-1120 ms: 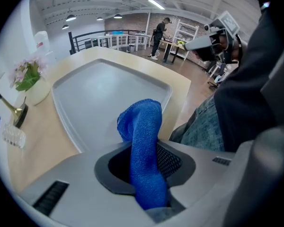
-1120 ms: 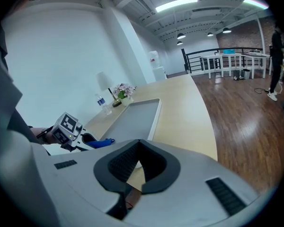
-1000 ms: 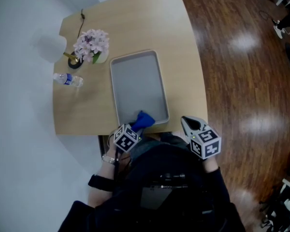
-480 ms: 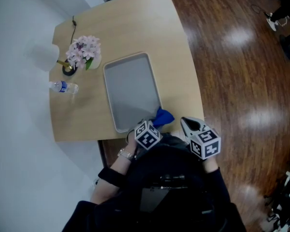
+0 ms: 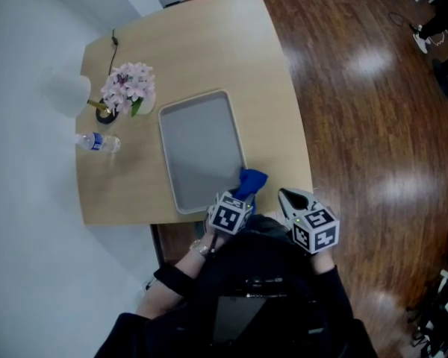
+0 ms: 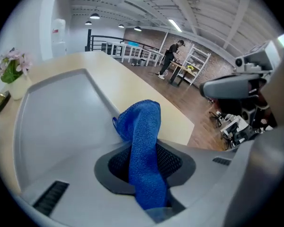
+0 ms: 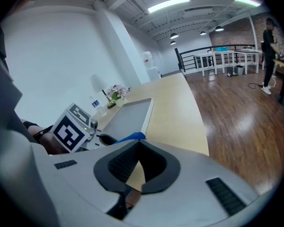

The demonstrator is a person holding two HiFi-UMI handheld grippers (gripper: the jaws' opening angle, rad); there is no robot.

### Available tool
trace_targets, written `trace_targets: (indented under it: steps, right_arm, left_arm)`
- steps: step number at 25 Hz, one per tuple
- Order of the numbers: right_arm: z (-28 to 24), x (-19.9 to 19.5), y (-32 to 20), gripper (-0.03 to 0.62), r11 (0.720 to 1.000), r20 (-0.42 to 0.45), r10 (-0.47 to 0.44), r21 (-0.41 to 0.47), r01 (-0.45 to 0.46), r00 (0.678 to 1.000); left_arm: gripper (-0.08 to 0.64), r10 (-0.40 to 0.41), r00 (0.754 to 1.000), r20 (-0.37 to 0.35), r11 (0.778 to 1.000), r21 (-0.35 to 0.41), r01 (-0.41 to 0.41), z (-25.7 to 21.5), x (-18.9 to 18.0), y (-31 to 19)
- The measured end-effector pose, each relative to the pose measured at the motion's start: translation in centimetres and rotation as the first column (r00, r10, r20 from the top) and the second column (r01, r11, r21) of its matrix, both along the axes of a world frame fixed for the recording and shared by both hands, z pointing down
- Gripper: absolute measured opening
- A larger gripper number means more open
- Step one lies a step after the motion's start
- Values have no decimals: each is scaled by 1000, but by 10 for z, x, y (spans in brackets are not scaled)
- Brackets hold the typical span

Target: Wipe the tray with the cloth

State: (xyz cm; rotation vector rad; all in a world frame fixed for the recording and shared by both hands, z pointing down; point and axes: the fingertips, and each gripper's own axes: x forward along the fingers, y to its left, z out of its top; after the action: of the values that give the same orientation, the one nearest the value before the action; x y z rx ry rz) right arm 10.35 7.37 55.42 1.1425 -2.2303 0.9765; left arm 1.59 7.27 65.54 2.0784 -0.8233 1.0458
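One cloth (image 6: 143, 126) pinched by left gripper (image 6: 144, 167) at tray's (image 5: 201, 133) near corner; right gripper (image 7: 138, 148) jaws pressed together, empty.

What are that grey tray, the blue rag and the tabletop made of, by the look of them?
The tray looks like metal or hard plastic: smooth matte grey with a raised rim; which one I can't tell. The cloth seems to be microfibre: a fine nubbly blue knit, folding limply. The table is pale wood or wood-look laminate: even tan colour, low sheen.
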Motion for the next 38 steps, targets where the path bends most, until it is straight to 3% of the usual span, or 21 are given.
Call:
trace_targets:
  steps: [12,28,38]
  right_arm:
    - [10,5,-32,5,1000,6,0,-30,0,1000]
    - [20,-2,-83,5,998,30,-4,-59,6,1000]
    - [19,-6,-99,5,998,31,19,-65,-17,999]
  left_arm:
    - [115,-32,999,20,999,3,32,10,0,-42]
    - [118,-121,989,90,991,67,116,10,-25,-232]
    - [124,-141,988,68,987,85,135,10,-29,-289]
